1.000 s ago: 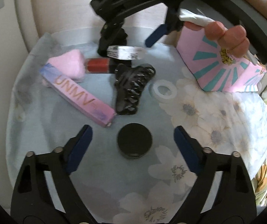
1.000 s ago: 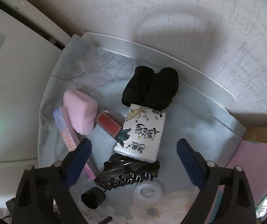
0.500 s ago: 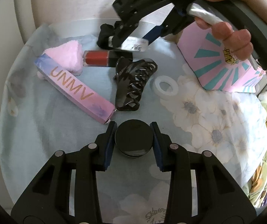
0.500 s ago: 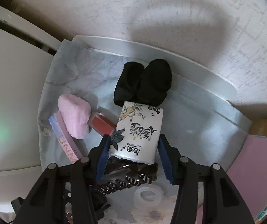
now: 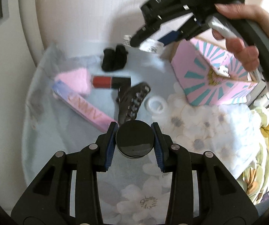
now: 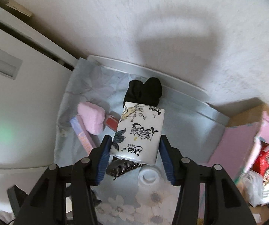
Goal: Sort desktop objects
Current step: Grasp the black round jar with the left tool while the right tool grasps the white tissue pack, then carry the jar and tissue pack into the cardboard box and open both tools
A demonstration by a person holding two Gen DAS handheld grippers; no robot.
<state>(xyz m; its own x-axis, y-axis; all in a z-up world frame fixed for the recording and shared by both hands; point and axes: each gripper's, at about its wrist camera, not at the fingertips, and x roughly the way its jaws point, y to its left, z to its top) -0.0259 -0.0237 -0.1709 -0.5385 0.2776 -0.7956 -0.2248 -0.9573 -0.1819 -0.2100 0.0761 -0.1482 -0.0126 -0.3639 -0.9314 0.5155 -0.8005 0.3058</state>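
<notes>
Tape ring (image 5: 157,105) lies right of hair claw (image 5: 132,101).

Probably a home: floral tablecloth (image 5: 200,131), cosmetics, hair claw (image 5: 132,101), patterned bedding (image 5: 265,150).

Long pink-lilac box (image 5: 83,106), left side of counter: orange capitals along its face, blurred, read roughly as "UNMV". Same box in right wrist view (image 6: 82,136): lettering too small to read.

White tissue pack (image 6: 138,133): black brush-style Chinese characters, upside down, not legible to me; small black mark at far corner, unreadable.

Other hand-held gripper (image 5: 169,37), far right in left wrist view: pale capitals on black body, blurred, perhaps "DAS".

Red packet (image 6: 267,158) in pink box, right: print unreadable.
</notes>
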